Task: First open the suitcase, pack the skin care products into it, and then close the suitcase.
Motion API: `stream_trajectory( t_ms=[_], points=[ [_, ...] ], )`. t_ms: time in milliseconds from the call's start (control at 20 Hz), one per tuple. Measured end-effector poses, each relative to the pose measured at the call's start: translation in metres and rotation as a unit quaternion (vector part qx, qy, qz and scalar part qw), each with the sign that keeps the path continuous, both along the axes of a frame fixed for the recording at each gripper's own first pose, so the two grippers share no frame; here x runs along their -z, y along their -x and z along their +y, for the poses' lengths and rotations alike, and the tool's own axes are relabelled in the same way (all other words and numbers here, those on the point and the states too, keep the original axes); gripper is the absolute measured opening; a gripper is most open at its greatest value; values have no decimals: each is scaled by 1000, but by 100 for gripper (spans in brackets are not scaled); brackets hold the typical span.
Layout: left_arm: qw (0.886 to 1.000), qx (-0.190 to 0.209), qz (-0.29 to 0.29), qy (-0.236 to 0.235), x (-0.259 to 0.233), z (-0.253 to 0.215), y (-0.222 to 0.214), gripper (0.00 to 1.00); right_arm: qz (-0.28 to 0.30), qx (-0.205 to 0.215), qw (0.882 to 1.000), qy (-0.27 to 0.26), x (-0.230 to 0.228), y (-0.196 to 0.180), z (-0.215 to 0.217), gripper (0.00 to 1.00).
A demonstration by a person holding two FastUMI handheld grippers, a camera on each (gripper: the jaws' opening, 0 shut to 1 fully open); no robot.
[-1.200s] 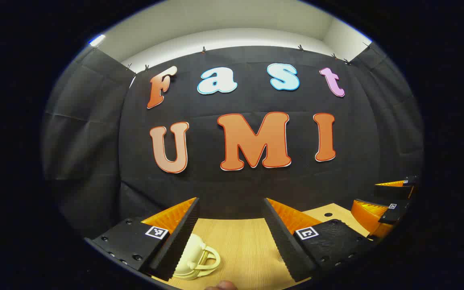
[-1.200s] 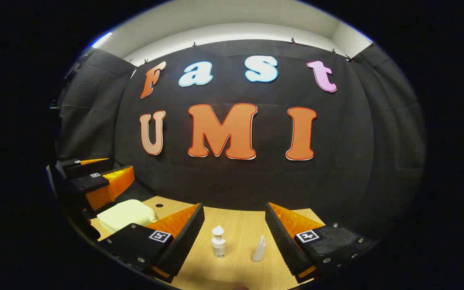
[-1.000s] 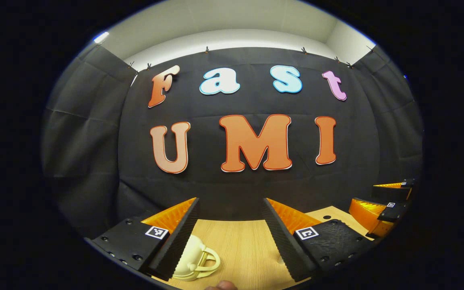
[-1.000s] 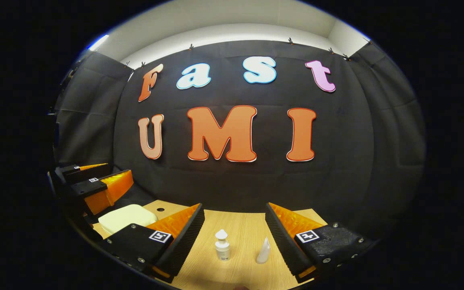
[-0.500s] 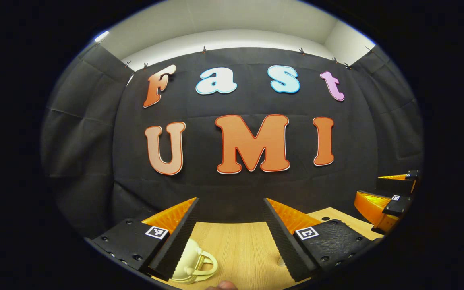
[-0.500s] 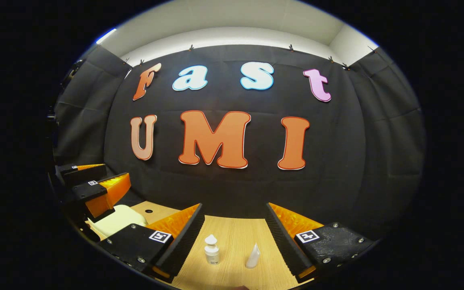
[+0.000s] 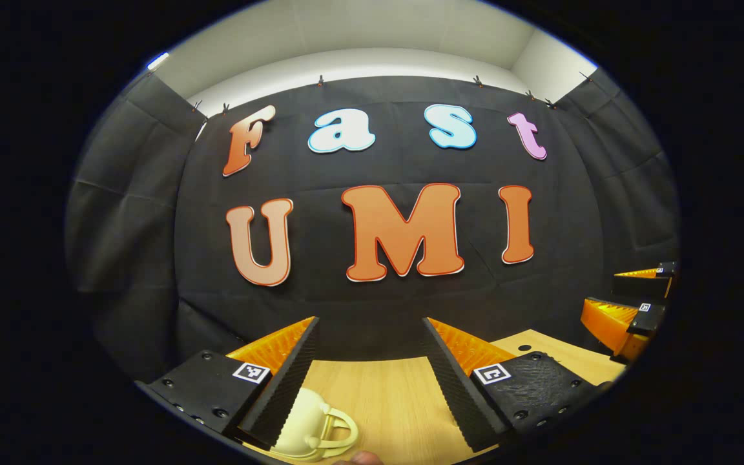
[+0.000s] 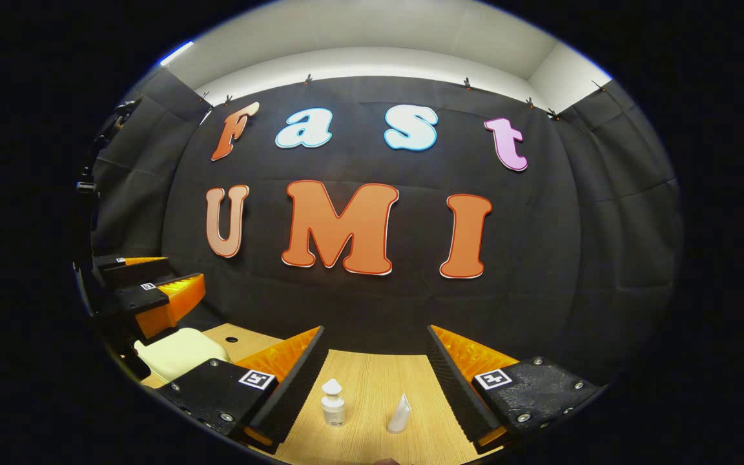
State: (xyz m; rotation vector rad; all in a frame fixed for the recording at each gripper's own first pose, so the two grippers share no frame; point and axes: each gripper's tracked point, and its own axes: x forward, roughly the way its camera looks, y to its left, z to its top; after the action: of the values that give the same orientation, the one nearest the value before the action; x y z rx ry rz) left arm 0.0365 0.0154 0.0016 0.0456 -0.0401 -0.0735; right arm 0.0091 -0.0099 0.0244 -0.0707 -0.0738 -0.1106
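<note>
Nothing is packed yet. A closed cream suitcase (image 7: pixel 310 426) lies on the wooden table (image 7: pixel 391 400) under the left tool (image 7: pixel 369 381). A pump bottle (image 8: pixel 332 403) and tube (image 8: pixel 399 414) stand before the right tool (image 8: pixel 375 387). Both tools gape wide, empty.

Bright overhead light (fisheye-warped edges).

Bare wooden table (image 8: pixel 372 387): open lane between the parted fingers, lower centre of the right gripper view. Obstacles there: pump bottle (image 8: pixel 332 403) and tube (image 8: pixel 399 414), upright, apart. Cream suitcase (image 8: pixel 178 354), lower left, closed, beneath the left gripper (image 8: pixel 159 290).
</note>
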Motion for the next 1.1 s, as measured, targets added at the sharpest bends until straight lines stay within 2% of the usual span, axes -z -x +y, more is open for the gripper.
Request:
stream_trajectory(
  t_ms=[100,150,200,300,350,700,900,1100],
  points=[
    [1000,6,15,-23,16,3,1,98,5,6,1000,4,3,-5,-4,97],
    [999,7,22,-31,21,3,0,99,6,7,1000,3,3,-5,-4,94],
    [999,5,25,-42,24,7,0,98,5,8,1000,2,1,-7,-5,97],
    [998,2,26,-65,31,14,2,100,-1,12,1000,6,-4,-8,-6,97],
    [996,6,32,-78,38,13,2,97,-2,13,1000,8,-5,-9,-6,94],
    [984,30,82,-155,98,21,5,98,5,12,1000,22,-2,-11,10,96],
    [973,44,89,-210,124,31,5,98,10,16,1000,21,-1,-10,23,96],
    [955,68,94,-272,164,37,6,98,25,28,999,36,10,-12,29,96]
  ],
)
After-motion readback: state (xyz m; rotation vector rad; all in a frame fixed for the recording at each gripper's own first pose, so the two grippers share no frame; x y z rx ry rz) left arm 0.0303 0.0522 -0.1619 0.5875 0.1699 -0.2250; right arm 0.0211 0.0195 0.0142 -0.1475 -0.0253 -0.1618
